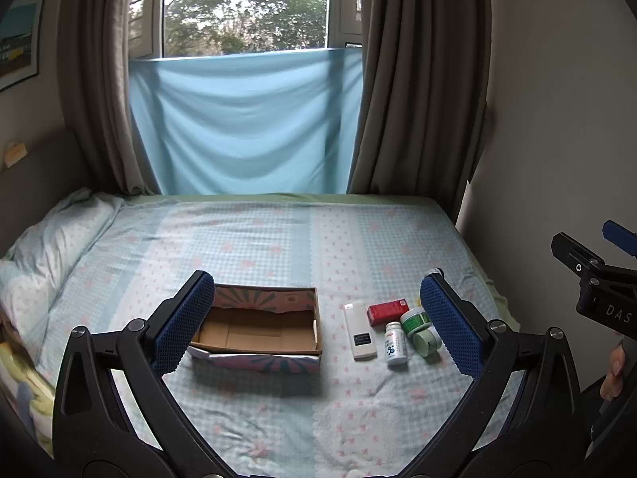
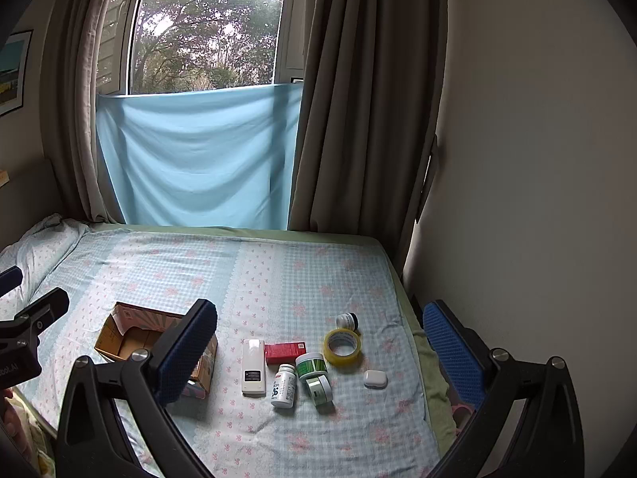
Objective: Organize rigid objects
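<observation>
An open, empty cardboard box (image 1: 254, 328) (image 2: 131, 338) lies on the bed. Right of it lie a white remote (image 1: 360, 330) (image 2: 253, 366), a red box (image 1: 387, 312) (image 2: 284, 352), a white pill bottle (image 1: 395, 343) (image 2: 284, 385), two green jars (image 1: 415, 318) (image 2: 311, 364), a yellow tape roll (image 2: 342, 346), a small dark jar (image 2: 347, 322) and a white earbud case (image 2: 375, 379). My left gripper (image 1: 318, 322) is open, above box and remote. My right gripper (image 2: 318, 354) is open, above the items. Both are empty.
The bed sheet (image 1: 278, 239) is checked blue with pink flowers. A pillow (image 1: 51, 247) lies at the left. A wall (image 2: 537, 159) runs along the bed's right edge. Curtains and a blue cloth (image 1: 243, 119) hang at the far side.
</observation>
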